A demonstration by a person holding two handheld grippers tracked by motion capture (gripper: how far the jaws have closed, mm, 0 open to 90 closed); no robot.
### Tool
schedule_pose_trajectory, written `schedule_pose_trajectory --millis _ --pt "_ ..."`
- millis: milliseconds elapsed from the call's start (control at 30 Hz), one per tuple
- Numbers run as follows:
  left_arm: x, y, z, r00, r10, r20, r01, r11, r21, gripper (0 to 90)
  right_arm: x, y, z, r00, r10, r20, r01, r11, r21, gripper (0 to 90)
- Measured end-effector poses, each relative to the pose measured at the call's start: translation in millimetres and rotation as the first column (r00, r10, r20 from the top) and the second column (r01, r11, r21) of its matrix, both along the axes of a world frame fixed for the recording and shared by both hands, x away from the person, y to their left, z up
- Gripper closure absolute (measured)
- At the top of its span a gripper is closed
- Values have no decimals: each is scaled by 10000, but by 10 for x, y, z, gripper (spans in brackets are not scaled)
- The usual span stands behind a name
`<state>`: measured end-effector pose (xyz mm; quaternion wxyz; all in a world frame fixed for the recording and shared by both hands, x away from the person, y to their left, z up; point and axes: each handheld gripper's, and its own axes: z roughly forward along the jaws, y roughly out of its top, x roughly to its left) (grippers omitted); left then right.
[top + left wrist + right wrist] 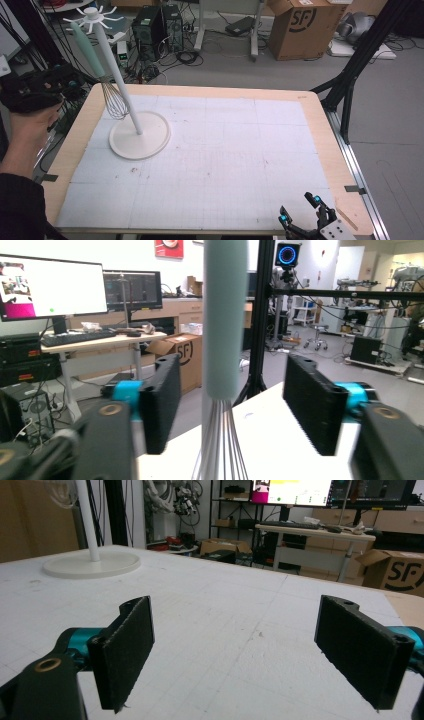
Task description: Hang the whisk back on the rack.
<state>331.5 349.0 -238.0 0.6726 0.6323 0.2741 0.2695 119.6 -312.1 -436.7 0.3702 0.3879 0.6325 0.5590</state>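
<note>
A whisk [114, 99] with a mint-green handle hangs tilted from a hook at the top of a white stand [140, 136] on the table's left side. Its wire head rests against the pole. My left gripper [69, 81], held in a hand off the table's left edge, is open. In the left gripper view the whisk handle [225, 315] stands upright in line with the wide gap of my left gripper [232, 400], untouched by either jaw. My right gripper [298, 206] is open and empty near the front right edge. My right gripper [232, 655] faces the stand base [92, 562].
A white gridded mat [215, 160] covers most of the wooden table [320, 130]. Black tripod legs [350, 75] stand off the right edge. Computer towers [155, 27] and a cardboard box [300, 25] sit on the floor behind the table.
</note>
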Motion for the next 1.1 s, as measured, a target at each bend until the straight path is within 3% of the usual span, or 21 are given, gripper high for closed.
schedule_pose_trajectory --millis 300,400,533,733,1000,1100 --pt "-266 -62 -250 9999 -168 22 168 9998 -99 319 9 11 -7 10000 -30 -10 30 10000 -64 153" --pt "-366 -149 -313 9990 -326 322 326 9995 -5 286 4 9 -3 10000 -14 74 14 10000 -51 152" --pt "-495 -312 -368 9937 -412 1038 387 9989 263 214 -5 7 2 9998 -74 158 74 10000 -27 152" --pt "-665 -555 -471 9867 -866 1374 786 9950 624 173 -6 9 2 9999 -90 117 90 10000 -3 152" --pt "-755 -756 -790 9876 -1242 965 1180 9907 676 162 -6 2 2 9998 -110 151 111 9999 -18 152" --pt "-809 -772 -880 9885 -1110 1023 1046 9923 662 158 -8 0 3 9998 -149 132 149 9999 -1 152"
